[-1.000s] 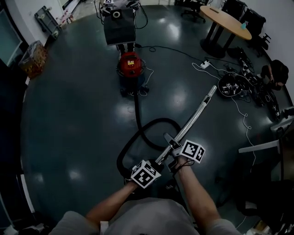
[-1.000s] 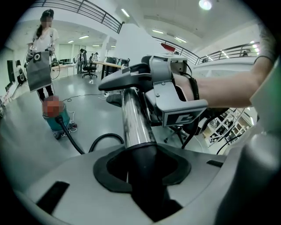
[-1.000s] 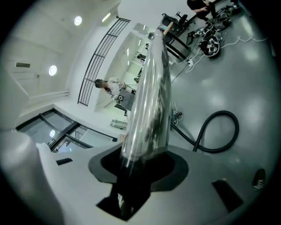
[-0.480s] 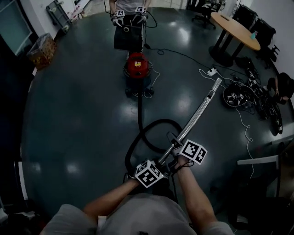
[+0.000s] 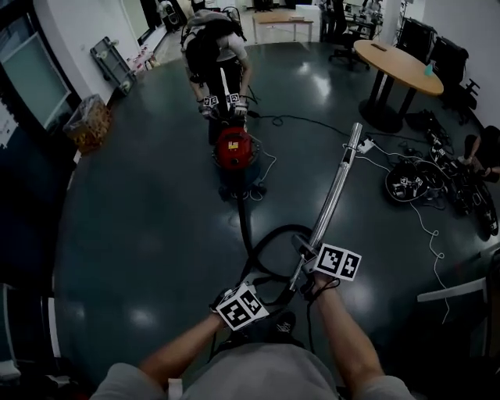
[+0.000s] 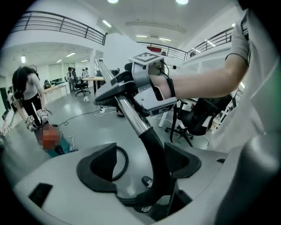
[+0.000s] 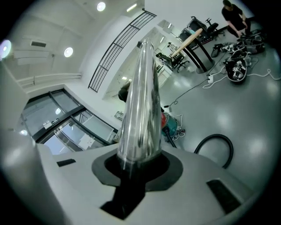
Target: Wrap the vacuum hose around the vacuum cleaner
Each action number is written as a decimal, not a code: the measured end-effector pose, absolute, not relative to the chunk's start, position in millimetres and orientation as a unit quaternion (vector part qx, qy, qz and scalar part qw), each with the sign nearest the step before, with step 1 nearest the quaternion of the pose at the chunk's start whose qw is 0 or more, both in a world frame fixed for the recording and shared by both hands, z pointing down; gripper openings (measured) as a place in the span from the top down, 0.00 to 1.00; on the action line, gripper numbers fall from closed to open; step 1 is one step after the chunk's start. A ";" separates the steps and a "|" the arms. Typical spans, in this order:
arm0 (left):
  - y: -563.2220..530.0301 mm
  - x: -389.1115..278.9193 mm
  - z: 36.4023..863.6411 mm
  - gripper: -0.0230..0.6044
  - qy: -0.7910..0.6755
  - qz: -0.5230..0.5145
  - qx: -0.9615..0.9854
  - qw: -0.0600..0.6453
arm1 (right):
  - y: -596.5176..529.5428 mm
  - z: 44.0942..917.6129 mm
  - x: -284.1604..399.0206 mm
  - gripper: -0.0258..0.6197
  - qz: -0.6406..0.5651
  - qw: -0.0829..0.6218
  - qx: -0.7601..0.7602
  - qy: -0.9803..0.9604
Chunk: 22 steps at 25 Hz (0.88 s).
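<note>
One vacuum [image 5: 234, 148] on floor, well ahead. One hose [image 5: 246, 226] loops from it to one wand [image 5: 334, 187]. Right tongs [image 7: 137, 165] clamped on wand. Left tongs [image 6: 140, 160] just opened wide, hose end loose between.

place: open-plan office-lab hall | landmark: round wooden table [image 5: 398, 66] | behind it: desks [image 5: 285, 17], office chairs [image 5: 341, 35] | on the glossy dark floor [image 5: 141, 234] in front of it: power strip [image 5: 365, 145], tangle of cables and gear [image 5: 453, 176] | far across from it: cart [image 5: 113, 66] by the wall | overhead: balcony railing [image 6: 57, 24], ceiling lights [image 7: 68, 52]
</note>
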<state>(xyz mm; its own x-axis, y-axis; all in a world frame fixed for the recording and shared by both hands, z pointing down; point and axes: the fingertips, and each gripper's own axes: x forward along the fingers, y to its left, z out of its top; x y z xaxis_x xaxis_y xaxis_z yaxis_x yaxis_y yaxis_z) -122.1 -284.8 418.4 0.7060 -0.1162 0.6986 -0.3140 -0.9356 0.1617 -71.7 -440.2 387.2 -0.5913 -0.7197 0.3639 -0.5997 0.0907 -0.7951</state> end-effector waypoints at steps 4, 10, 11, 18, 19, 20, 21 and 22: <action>-315.3 -111.5 400.6 0.42 -0.130 0.384 0.908 0.103 | -447.5 388.9 -48.0 0.82 -0.480 0.018 -0.430 0.764; -377.1 -93.4 365.4 0.42 -0.141 0.409 0.902 0.008 | -443.8 396.0 -47.9 0.82 -0.436 -0.076 -0.390 0.808; -388.6 -89.0 359.2 0.42 -0.141 0.411 0.900 -0.012 | -443.3 396.3 -48.4 0.82 -0.424 -0.093 -0.384 0.815; -461.2 -78.0 306.6 0.42 -0.139 0.423 0.878 -0.174 | -446.6 395.6 -61.4 0.82 -0.347 -0.218 -0.338 0.847; -471.4 -79.3 298.9 0.42 -0.141 0.421 0.875 -0.195 | -448.3 397.5 -64.6 0.82 -0.340 -0.235 -0.329 0.849; -480.8 -80.9 292.0 0.42 -0.139 0.420 0.871 -0.214 | -451.0 399.7 -67.9 0.82 -0.332 -0.252 -0.321 0.850; -489.0 -83.0 286.6 0.42 -0.133 0.421 0.866 -0.234 | -454.1 402.5 -71.6 0.82 -0.327 -0.269 -0.314 0.850; -496.0 -85.4 283.0 0.42 -0.124 0.425 0.859 -0.256 | -457.0 406.0 -75.9 0.82 -0.325 -0.284 -0.307 0.848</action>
<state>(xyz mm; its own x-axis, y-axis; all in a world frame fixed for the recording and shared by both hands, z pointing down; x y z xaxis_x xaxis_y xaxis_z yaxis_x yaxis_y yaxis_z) -85.4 -496.0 283.0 0.6081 -0.4297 0.6675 0.0048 -0.8388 -0.5443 -75.9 -457.0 406.0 -0.6498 -0.3360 0.6818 -0.7056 0.6002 -0.3767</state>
